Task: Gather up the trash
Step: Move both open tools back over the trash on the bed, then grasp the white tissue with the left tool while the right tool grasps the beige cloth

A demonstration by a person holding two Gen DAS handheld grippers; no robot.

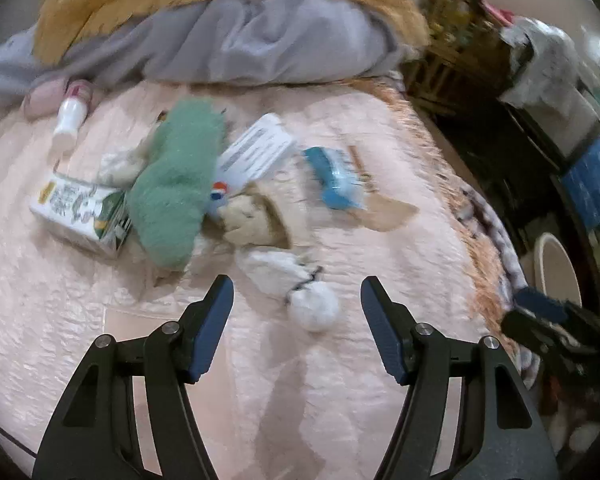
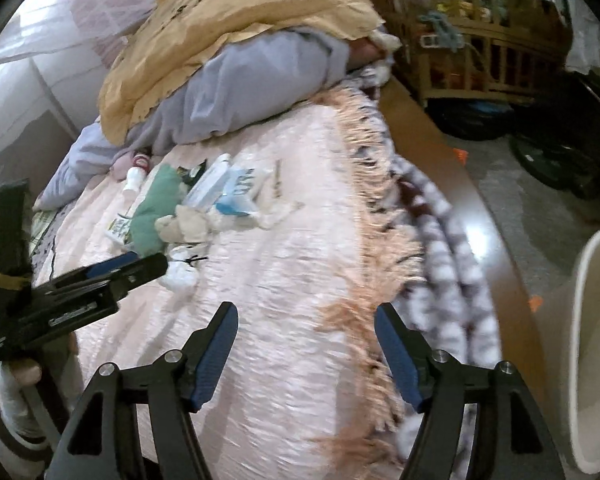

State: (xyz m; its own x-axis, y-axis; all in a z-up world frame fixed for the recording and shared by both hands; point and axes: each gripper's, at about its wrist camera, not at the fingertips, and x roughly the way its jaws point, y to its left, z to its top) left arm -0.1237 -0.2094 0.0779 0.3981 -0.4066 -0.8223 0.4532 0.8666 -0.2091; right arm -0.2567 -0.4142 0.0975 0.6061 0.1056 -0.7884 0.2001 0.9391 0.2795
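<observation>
Litter lies on a pink bedspread [image 1: 360,240]: a crumpled white tissue ball [image 1: 314,310], a white and green carton [image 1: 80,212], a white bottle [image 1: 70,118], a white packet [image 1: 256,152], a blue wrapper [image 1: 334,178] and a Pepsi item [image 1: 219,194] beside a green plush toy [image 1: 176,184]. My left gripper [image 1: 297,294] is open and empty, its tips just short of the tissue ball. My right gripper [image 2: 305,320] is open and empty over the bed's fringed edge. The left gripper [image 2: 112,268] also shows in the right wrist view, near the tissue [image 2: 182,276].
A white bin [image 2: 596,344] stands on the floor at the right of the bed; its rim shows in the left wrist view [image 1: 556,264]. A yellow and grey quilt [image 1: 228,20] is piled at the bed's far end. A wooden crib [image 2: 480,40] of clutter stands beyond.
</observation>
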